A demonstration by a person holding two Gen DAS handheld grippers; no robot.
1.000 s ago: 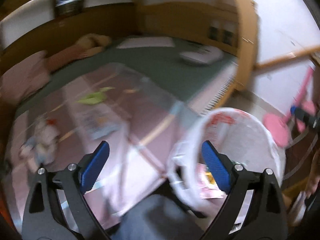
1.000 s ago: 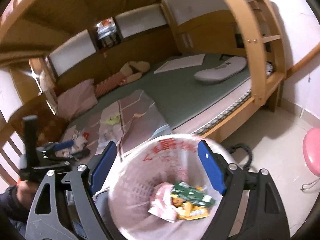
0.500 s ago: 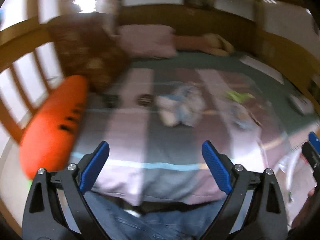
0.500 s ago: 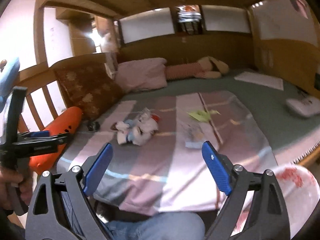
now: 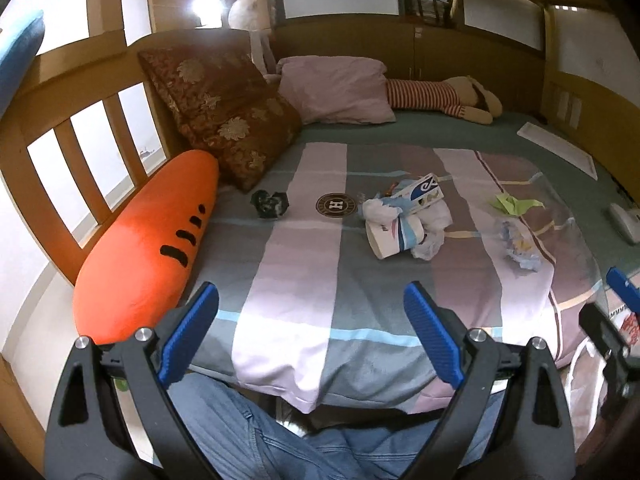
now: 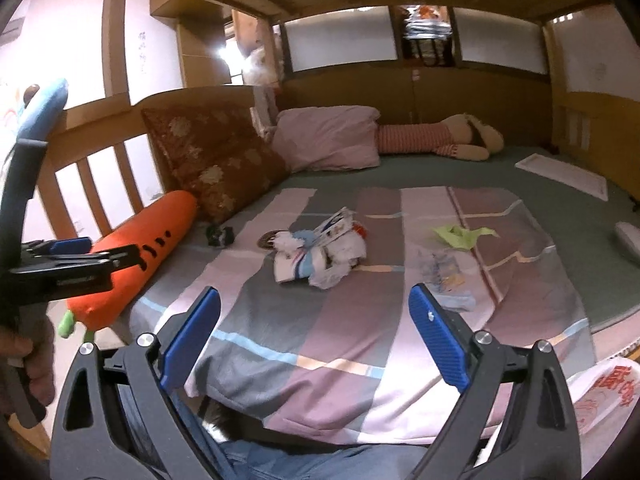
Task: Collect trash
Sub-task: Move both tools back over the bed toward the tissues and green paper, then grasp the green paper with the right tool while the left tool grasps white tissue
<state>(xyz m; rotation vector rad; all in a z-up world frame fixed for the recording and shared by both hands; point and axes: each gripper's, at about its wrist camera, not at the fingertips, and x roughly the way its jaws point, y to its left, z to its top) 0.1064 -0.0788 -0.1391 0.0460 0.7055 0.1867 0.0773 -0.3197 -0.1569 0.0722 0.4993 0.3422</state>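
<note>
Striped bedspread filling centre frame; trash pile lying mid-frame, well beyond me. Left gripper and right gripper jaws gaping wide, holding nothing. Risk: loose wrappers scattering if I'm grabbing carelessly.

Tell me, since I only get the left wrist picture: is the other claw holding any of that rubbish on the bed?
Observer: No. The right claw is open; its jaws have just been opening wider, and nothing is between them.
Visitor: What's at the bottom end of the carrot cushion? My claw hides it.
Observer: The carrot cushion ends in a green leafy tuft at the bed's edge.
Visitor: And what holds my claw up?
Observer: A hand, at the left edge of the right wrist view, grips the handle of the left claw.
</note>
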